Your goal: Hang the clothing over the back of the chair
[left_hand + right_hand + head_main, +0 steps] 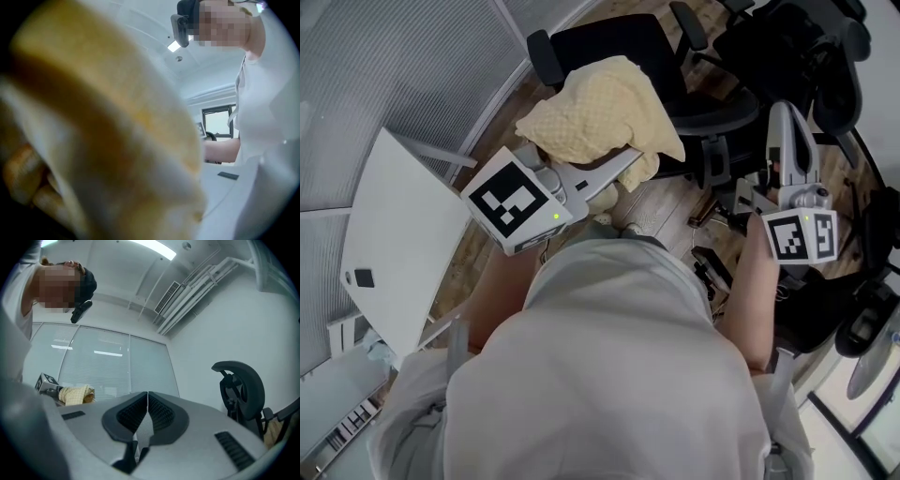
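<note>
The clothing point(605, 111) is a pale yellow, fluffy bundle. It is held up in the head view just in front of a black office chair point(623, 39). My left gripper point(623, 161) reaches under the bundle and is shut on it, and the cloth covers its fingertips. In the left gripper view the blurred yellow clothing point(103, 140) fills most of the picture and hides the jaws. My right gripper point(785, 117) is to the right and points up and away, shut and empty. Its ribbed pads point(159, 411) meet in the right gripper view, where the clothing point(77, 393) shows small at the left.
A white table point(394, 234) stands at the left beside a glass wall with blinds point(422, 56). Several more black office chairs point(797, 47) crowd the upper right. A chair headrest point(241, 380) shows in the right gripper view. The floor is wood.
</note>
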{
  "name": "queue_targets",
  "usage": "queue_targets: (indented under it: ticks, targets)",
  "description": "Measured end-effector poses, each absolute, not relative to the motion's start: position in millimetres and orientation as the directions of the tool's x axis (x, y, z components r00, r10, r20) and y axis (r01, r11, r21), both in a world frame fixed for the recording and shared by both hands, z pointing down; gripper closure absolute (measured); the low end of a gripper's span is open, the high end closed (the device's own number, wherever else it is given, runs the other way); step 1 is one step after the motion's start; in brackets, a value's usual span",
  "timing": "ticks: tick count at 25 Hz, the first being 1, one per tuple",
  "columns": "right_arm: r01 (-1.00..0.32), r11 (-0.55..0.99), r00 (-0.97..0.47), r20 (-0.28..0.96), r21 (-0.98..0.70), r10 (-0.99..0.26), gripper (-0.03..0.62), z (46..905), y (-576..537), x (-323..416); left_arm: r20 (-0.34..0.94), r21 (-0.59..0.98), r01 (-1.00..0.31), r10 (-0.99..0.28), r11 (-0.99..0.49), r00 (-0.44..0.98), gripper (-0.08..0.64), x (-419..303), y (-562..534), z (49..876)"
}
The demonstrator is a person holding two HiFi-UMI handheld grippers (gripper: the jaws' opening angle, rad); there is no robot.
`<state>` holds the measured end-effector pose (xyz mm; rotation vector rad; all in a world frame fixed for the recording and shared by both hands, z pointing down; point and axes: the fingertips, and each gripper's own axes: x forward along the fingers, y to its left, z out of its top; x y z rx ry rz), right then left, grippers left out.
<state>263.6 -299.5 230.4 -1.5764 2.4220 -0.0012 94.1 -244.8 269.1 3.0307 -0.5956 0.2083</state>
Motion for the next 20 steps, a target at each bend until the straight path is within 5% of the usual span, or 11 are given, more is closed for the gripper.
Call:
queue_targets:
  ticks: [20]
  targets:
    - [-0.935,0.336,-0.303,-0.237,-0.113,-0.923,0.570,216.8,-291.3,291.7,0.104,-0.050,0.259,0.253,-0.965,0.962,0.509,175.9,-136.7,216.3]
